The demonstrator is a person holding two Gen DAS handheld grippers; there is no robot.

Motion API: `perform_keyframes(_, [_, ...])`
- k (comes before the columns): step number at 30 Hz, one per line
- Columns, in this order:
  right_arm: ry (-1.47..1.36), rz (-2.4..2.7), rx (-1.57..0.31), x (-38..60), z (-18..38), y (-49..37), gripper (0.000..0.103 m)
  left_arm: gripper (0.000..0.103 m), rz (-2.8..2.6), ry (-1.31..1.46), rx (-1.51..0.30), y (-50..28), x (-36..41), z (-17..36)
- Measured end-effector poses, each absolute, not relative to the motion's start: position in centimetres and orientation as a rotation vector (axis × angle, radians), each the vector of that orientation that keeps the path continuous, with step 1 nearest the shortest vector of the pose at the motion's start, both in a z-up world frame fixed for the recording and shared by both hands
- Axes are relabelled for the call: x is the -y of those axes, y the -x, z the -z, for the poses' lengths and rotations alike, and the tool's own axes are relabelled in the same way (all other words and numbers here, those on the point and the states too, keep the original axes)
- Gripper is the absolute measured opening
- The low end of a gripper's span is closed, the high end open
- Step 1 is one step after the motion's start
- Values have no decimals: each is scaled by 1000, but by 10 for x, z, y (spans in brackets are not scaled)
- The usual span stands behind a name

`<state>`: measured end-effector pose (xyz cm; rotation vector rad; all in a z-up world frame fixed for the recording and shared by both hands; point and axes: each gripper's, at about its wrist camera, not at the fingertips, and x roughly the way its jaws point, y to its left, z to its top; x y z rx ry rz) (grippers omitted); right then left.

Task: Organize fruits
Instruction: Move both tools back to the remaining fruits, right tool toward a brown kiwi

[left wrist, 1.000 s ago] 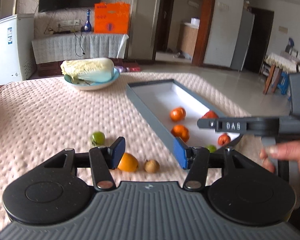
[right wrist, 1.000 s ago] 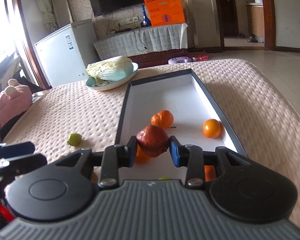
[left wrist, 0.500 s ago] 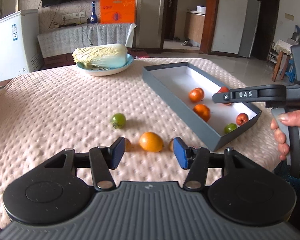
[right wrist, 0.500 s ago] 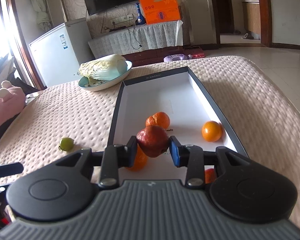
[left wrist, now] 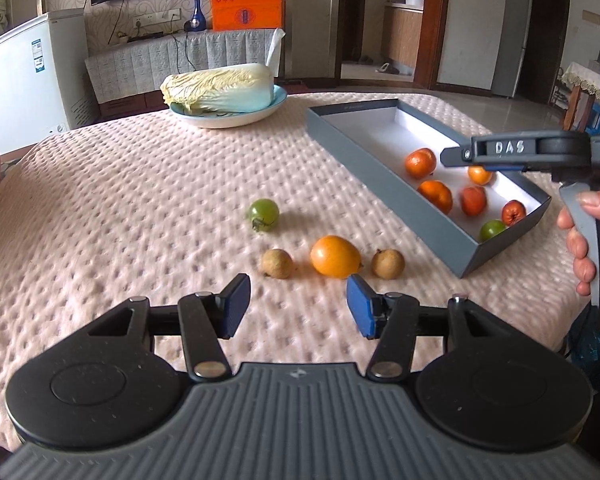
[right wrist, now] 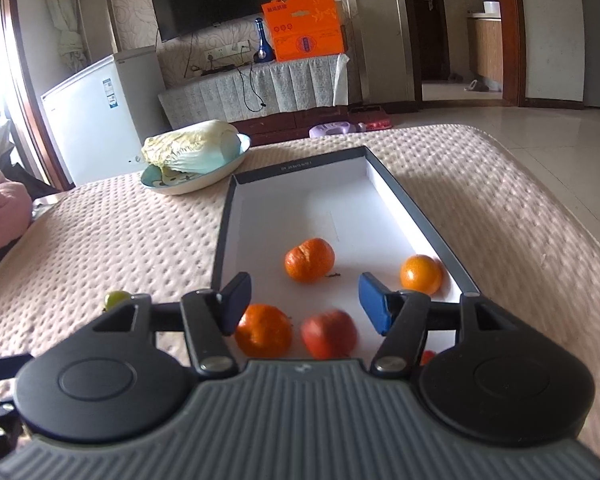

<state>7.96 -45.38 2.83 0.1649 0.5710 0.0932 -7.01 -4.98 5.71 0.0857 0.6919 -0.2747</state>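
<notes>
My left gripper (left wrist: 298, 302) stands open over the pink cloth with nothing between its fingers. Just ahead of it lie an orange fruit (left wrist: 335, 256), two small brown fruits (left wrist: 276, 263) (left wrist: 387, 264) and a green tomato (left wrist: 263, 214). The grey box (right wrist: 219, 248) holds several fruits, among them tangerines (right wrist: 309, 260) (right wrist: 263, 330). My right gripper (right wrist: 305, 300) hangs over the box's near end, its jaws opening. A blurred red fruit (right wrist: 329, 334) lies below them, free of the pads. One of its fingers (left wrist: 500, 151) reaches over the box in the left wrist view.
A plate (left wrist: 228, 118) with a Chinese cabbage (left wrist: 220, 86) stands at the table's far side. A hand (left wrist: 582, 236) grips the right tool at the table's right edge. A pink plush toy (right wrist: 0, 216) sits off the left edge, a white fridge (left wrist: 20, 80) behind.
The right jaws have opened and the red fruit they held has dropped into the box. The left gripper drew back and lower, so the loose fruits now lie ahead of it.
</notes>
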Motion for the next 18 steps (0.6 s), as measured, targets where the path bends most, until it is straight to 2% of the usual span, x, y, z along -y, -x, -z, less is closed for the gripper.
perform_keyframes(18, [-74,-256,-462,438,-51,-54,62,59,229,-49,-680,56,35,-57])
